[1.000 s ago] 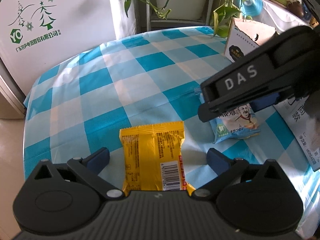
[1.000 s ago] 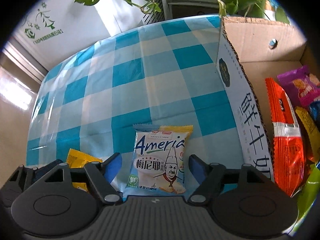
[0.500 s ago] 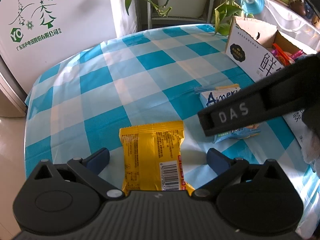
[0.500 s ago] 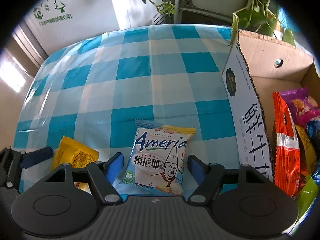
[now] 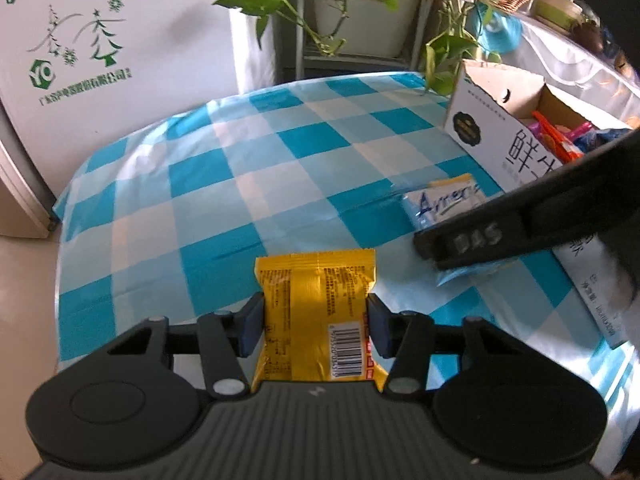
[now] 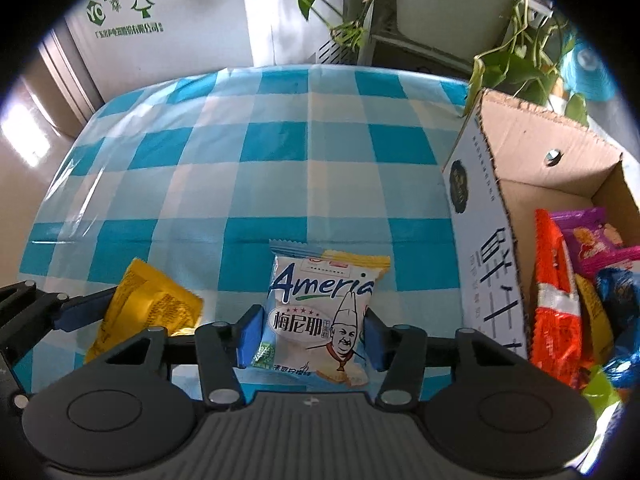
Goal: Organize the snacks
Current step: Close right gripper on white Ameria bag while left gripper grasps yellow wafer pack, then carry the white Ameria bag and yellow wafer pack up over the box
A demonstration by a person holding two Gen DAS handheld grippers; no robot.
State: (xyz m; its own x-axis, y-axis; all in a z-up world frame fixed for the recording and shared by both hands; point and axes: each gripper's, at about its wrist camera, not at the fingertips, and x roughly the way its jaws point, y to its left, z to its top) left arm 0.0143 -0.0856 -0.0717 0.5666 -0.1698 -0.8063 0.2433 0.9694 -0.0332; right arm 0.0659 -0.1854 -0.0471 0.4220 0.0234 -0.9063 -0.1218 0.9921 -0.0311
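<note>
Left gripper (image 5: 316,326) clamps yellow packet (image 5: 316,312); right gripper (image 6: 312,334) clamps white Ameria packet (image 6: 320,316). Both packets on checked tablecloth (image 6: 280,168). You lift straight, keep squeeze steady, carry over wall of cardboard box (image 6: 484,248), release inside beside other snacks (image 6: 556,292).

Two matching black handheld grippers, blue-padded fingers.

Left gripper (image 5: 316,326): ribbed dark grey housing behind the jaws, small pale mark at its centre, round black discs on either side, black link arms with silver pivot screws, blue pads (image 5: 251,330) at the tips. Right gripper (image 6: 313,336): same ribbed housing, discs, screws and blue pads (image 6: 375,338); white raised "DAS" lettering along one finger's outer side, seen from the left wrist view.
</note>
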